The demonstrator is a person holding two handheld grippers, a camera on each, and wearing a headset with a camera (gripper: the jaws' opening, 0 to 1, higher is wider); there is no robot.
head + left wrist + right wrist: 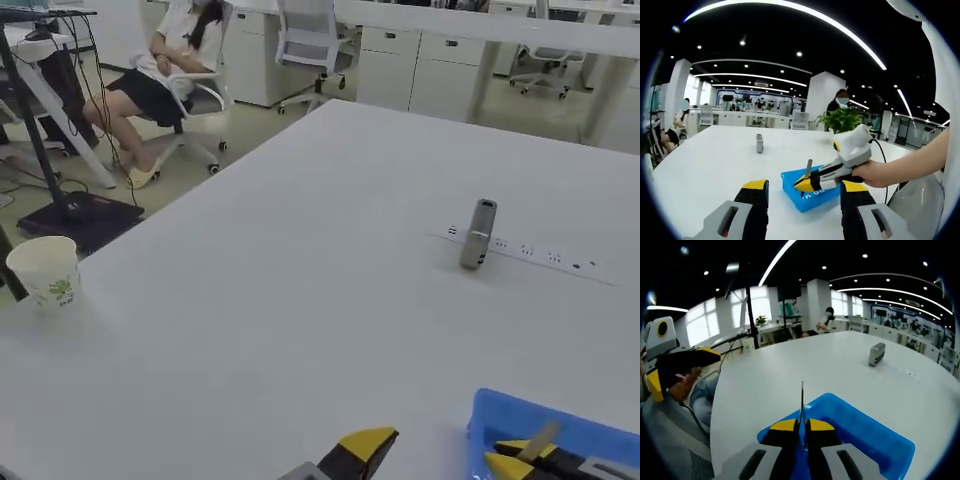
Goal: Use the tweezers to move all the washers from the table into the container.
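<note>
From the head view, the blue container (575,425) sits on the white worktop (300,300) at its near right. The right tongs (508,457) hang over it, pinching the tweezers (540,438). A yellow tip of the left tongs (365,446) shows just left of the container. A paper cup (45,270) stands far left, and a grey device (478,233) lies further back.

In the left gripper view, the left tongs are spread wide, facing the container.

In the right gripper view, the right tongs are pressed onto the tweezers, which stick out forward over the container.
</note>
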